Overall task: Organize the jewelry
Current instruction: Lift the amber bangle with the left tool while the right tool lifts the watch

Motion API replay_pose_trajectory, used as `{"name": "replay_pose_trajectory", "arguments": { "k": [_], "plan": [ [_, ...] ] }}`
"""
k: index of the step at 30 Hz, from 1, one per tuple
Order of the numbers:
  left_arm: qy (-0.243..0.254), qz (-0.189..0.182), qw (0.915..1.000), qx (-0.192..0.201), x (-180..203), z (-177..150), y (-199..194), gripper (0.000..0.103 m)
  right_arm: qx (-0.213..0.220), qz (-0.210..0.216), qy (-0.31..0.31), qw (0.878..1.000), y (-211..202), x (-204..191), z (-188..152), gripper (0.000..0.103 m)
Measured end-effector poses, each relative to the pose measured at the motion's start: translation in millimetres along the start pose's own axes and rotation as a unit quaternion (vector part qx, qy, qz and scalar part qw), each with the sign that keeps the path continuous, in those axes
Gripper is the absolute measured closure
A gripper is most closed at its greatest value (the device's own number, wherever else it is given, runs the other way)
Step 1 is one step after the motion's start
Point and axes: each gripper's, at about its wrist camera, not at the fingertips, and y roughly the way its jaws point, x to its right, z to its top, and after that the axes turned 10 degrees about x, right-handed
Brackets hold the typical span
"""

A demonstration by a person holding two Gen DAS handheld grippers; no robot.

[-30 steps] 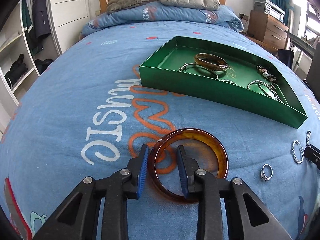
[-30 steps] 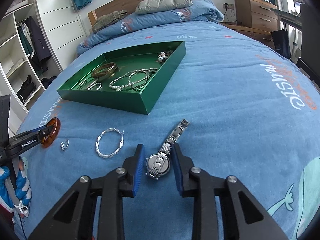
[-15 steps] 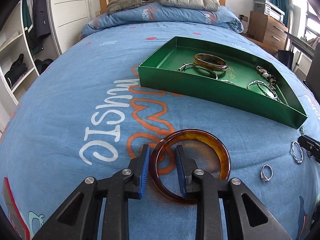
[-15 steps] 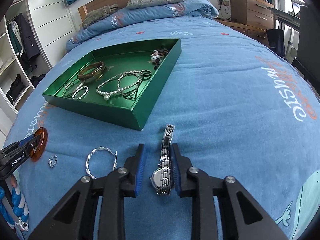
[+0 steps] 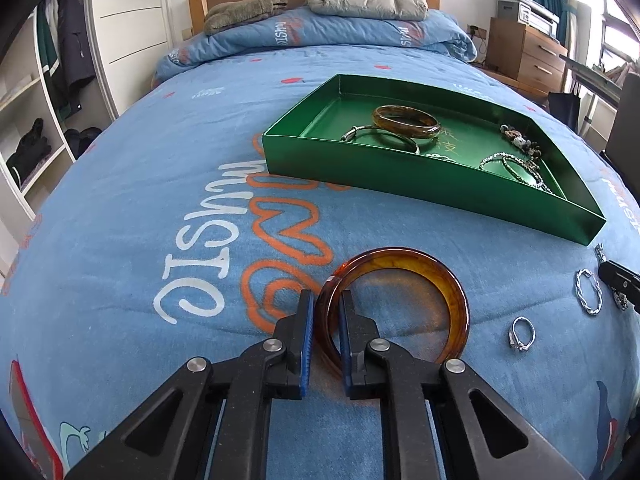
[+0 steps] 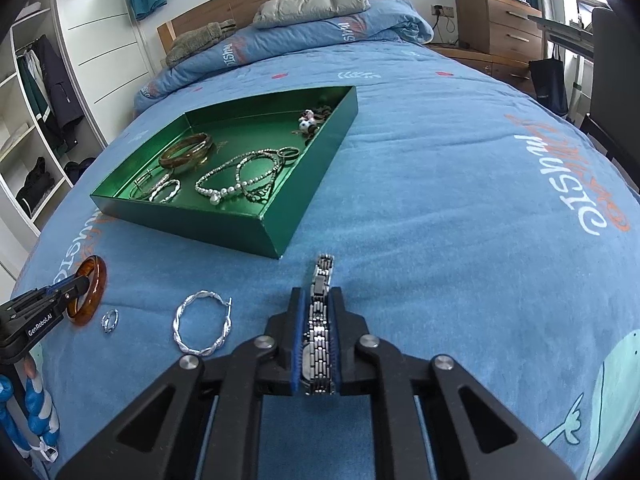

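My left gripper (image 5: 326,300) is shut on the left rim of an amber bangle (image 5: 448,280) that lies on the blue bedspread. My right gripper (image 6: 318,298) is shut on a silver watch (image 6: 320,320), its band sticking out ahead of the fingers. The green tray (image 5: 400,172) stands further up the bed and holds a brown bangle (image 5: 406,120), silver bracelets and bead necklaces; it also shows in the right wrist view (image 6: 224,220). A silver ring (image 5: 520,334) and a twisted silver hoop (image 5: 588,292) lie right of the amber bangle.
In the right wrist view the hoop (image 6: 202,322) and ring (image 6: 110,320) lie between the two grippers, with the left gripper (image 6: 80,284) at the far left. Pillows and a folded quilt (image 5: 320,28) lie at the headboard. A wooden dresser (image 5: 524,52) stands right of the bed.
Both grippers closed: the left onto the amber bangle's rim, the right onto the watch. The watch turned from slanted to straight along the right fingers.
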Motion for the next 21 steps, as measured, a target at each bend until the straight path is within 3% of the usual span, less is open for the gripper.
{"name": "replay_pose_trajectory", "arguments": {
  "k": [8, 10, 21],
  "plan": [
    [0.014, 0.009, 0.9998, 0.011, 8, -5, -18, 0.092, 0.024, 0.021, 0.003, 0.999, -24, -2, -5, 0.093],
    [0.018, 0.01, 0.9997, 0.016, 10, -5, -25, 0.092, 0.026, 0.025, 0.006, 0.999, -30, -2, -6, 0.103],
    [0.027, 0.008, 0.999, 0.034, 16, -7, -61, 0.093, 0.04, 0.032, -0.006, 0.999, -65, -7, -9, 0.103]
  ]
}}
